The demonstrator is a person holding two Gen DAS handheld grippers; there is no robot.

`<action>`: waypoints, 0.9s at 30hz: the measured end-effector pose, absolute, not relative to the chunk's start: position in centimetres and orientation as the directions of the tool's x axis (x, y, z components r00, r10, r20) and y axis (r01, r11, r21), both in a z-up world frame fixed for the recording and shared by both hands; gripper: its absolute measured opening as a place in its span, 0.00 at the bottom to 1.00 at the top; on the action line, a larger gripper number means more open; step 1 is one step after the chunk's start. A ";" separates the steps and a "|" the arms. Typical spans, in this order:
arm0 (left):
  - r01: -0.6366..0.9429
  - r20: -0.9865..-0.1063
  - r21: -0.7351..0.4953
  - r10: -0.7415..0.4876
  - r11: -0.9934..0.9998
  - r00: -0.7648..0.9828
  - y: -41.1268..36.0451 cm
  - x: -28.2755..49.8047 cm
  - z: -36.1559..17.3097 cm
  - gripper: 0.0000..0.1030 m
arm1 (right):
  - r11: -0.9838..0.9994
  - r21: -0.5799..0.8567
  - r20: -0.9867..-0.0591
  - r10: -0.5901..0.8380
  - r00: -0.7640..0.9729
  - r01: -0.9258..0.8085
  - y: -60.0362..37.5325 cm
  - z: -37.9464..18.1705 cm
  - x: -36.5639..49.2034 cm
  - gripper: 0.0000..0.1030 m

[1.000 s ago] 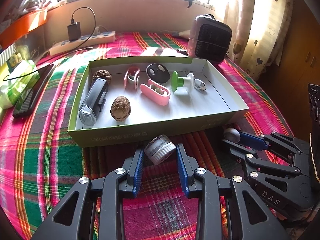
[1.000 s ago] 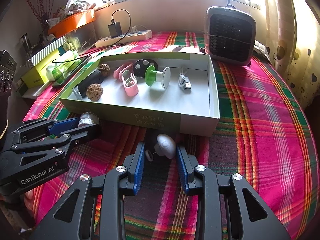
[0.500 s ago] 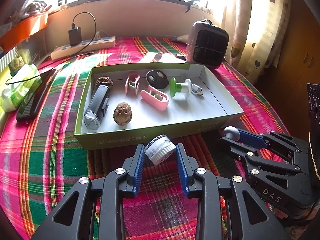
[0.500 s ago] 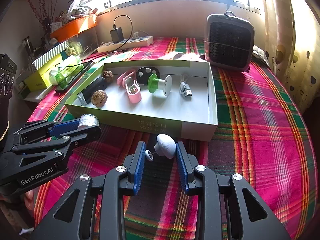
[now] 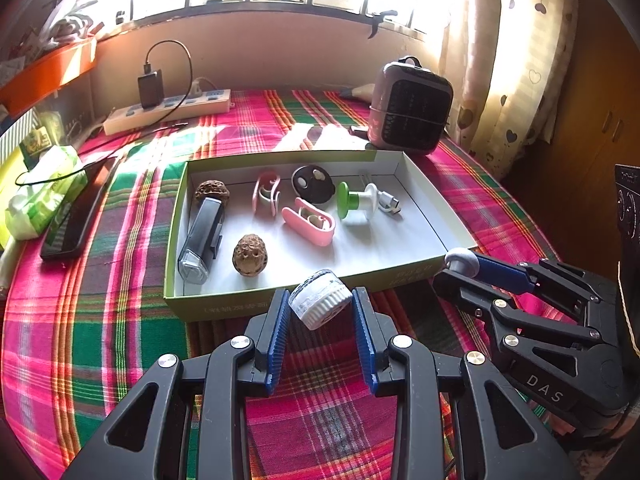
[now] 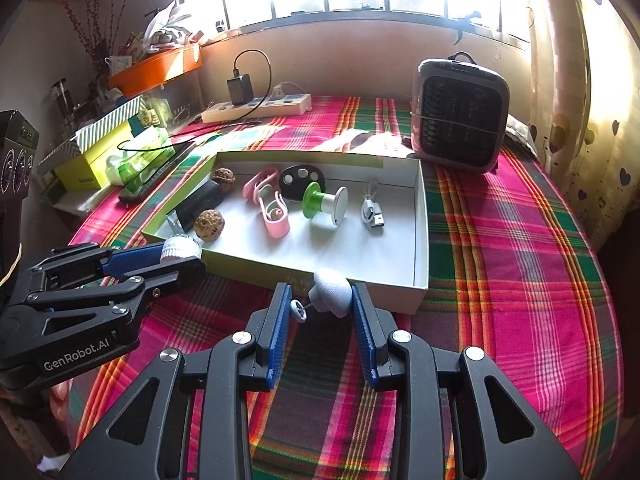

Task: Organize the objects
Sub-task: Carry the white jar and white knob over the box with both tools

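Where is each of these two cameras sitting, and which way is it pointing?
Left wrist: rides the left gripper, looking down over its white ribbed cap to the box; right gripper at right.
Right wrist: rides the right gripper, looking over its grey knob; left gripper at left.
Shared: box, heater, plaid cloth.

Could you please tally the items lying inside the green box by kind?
Walnuts: 2
Pink clips: 2
Black bike light: 1
Black oval case: 1
Green-and-white spool: 1
USB cable: 1
Total: 8 in the green box
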State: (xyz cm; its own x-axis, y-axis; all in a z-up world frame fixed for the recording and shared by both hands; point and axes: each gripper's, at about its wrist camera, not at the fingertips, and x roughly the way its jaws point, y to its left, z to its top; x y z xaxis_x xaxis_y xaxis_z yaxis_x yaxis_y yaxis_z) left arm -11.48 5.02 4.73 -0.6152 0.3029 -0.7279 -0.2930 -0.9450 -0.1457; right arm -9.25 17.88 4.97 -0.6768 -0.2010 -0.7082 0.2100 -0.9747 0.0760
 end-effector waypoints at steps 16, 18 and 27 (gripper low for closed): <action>-0.276 -0.731 -0.149 0.294 -0.950 -0.616 4.6 -13.8 4.8 0.29 | -0.980 0.045 -0.695 -0.172 -0.699 0.196 18.8 6.1 -12.3 0.31; -0.274 -0.733 -0.149 0.292 -0.950 -0.614 4.6 -14.1 4.6 0.29 | -0.980 0.040 -0.695 -0.166 -0.699 0.193 19.0 6.1 -13.0 0.31; -0.260 -0.748 -0.154 0.284 -0.953 -0.600 4.5 -15.6 3.8 0.28 | -0.984 0.025 -0.708 -0.143 -0.692 0.177 19.6 5.8 -15.9 0.31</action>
State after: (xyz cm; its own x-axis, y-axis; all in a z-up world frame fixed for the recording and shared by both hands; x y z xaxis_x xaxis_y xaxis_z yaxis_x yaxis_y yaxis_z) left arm -15.61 4.50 3.82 -0.6002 0.2843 -0.7476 -0.2599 -0.9533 -0.1538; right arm -15.85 19.56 5.77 -0.6916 -0.1430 -0.7080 0.1775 -0.9838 0.0254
